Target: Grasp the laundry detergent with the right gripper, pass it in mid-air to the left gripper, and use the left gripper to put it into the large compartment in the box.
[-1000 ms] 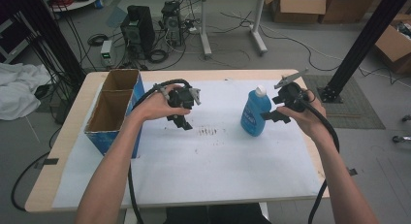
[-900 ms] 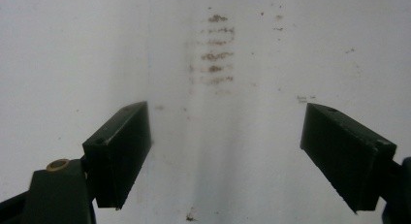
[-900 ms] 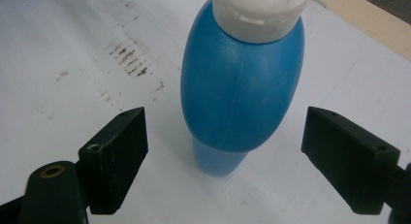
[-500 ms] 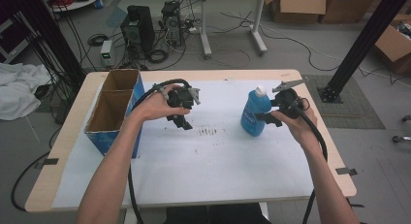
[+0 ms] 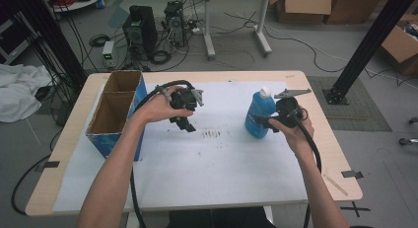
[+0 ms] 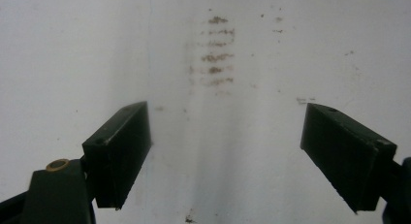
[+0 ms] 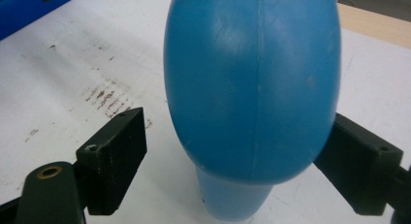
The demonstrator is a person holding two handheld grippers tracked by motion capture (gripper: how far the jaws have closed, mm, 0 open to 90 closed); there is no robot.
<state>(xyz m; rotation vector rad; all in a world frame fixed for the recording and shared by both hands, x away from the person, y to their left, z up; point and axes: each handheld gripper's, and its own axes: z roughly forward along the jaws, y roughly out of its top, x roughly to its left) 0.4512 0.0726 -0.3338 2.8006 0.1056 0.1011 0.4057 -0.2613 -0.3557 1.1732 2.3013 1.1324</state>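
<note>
High view: blue plastic bottle with a white cap (image 5: 260, 114) upright on the white sheet covering the wooden table (image 5: 315, 154), right of centre. Contents not discernible through its opaque wall. Right gripper (image 5: 266, 122) level with the bottle's body from the right side, held in the person's right hand (image 5: 291, 129). Left gripper (image 5: 185, 123) above the sheet left of centre, tipped downward, held in the left hand (image 5: 157, 107), well apart from the bottle. Smudged brown marks (image 5: 213, 134) on the sheet between the two grippers. Open blue cardboard box with two compartments (image 5: 114, 114) at the table's left edge, bare brown floor visible in the near compartment; far compartment too steeply seen to tell.

Right gripper view: rounded blue body (image 7: 252, 83) between the two black jaws, spread wide; right jaw just at the bottle's side, contact not certain, left jaw clearly apart with white sheet showing in the gap. Seam line down the bottle's middle, not resolved from above. Cap cut off by the upper edge.

Left gripper view: jaws spread wide over bare white sheet, nothing between them; rows of brown smudges (image 6: 215, 54) ahead, resolved here into separate short streaks.
</note>
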